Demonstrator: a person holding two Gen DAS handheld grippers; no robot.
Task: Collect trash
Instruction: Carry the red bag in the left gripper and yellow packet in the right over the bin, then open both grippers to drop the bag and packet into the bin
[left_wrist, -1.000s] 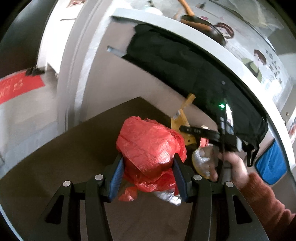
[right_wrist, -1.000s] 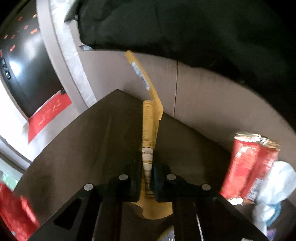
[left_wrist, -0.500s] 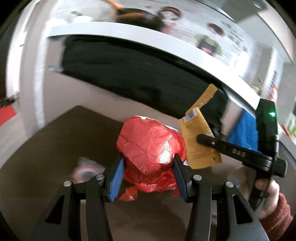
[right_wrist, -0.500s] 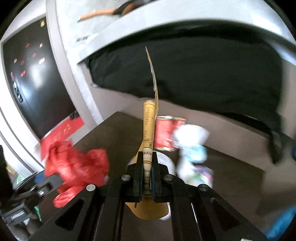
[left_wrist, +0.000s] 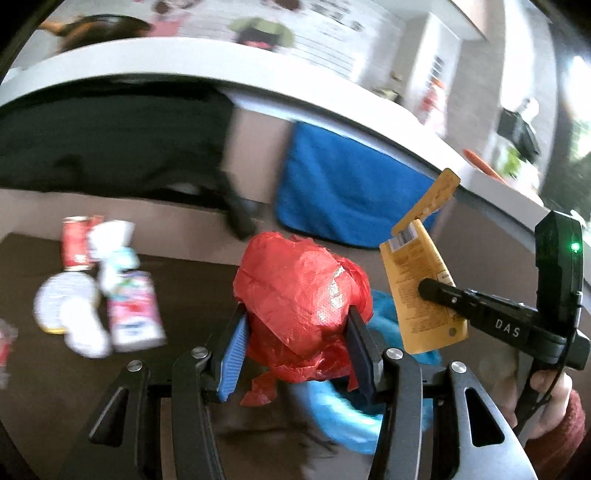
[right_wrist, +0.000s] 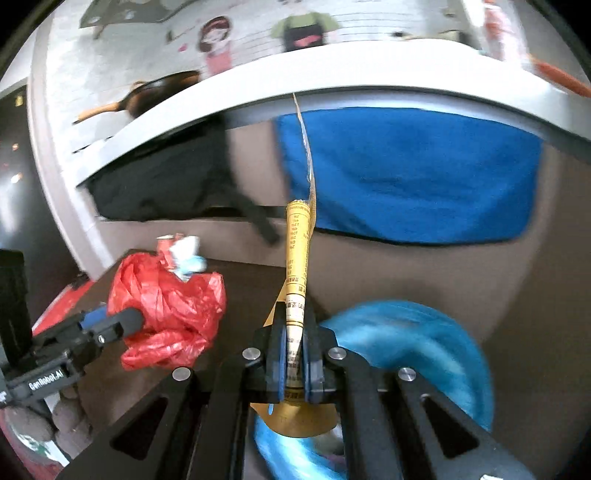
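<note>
Our left gripper (left_wrist: 295, 332) clamps a crumpled red plastic bag (left_wrist: 301, 302); our right gripper (right_wrist: 294, 350) pinches a flat yellow paper packet (right_wrist: 297, 258) above a blue bag (right_wrist: 417, 332).

This looks like a home, in or beside its kitchen. A white counter (right_wrist: 332, 79) curves across the room, and a dark pan (right_wrist: 155, 94) with a wooden handle sits on it. The wall (right_wrist: 110, 48) behind carries cartoon figure stickers (right_wrist: 216, 42), the sort put up in a family flat. A black garment (left_wrist: 110, 144) and a blue towel (right_wrist: 406, 173) hang from the counter's edge. Below stands a dark brown table (left_wrist: 192, 273) scattered with snack wrappers (left_wrist: 133, 314) and a red can (left_wrist: 75, 242). Far off, a plant (left_wrist: 515, 162) shows by a window, blurred.
</note>
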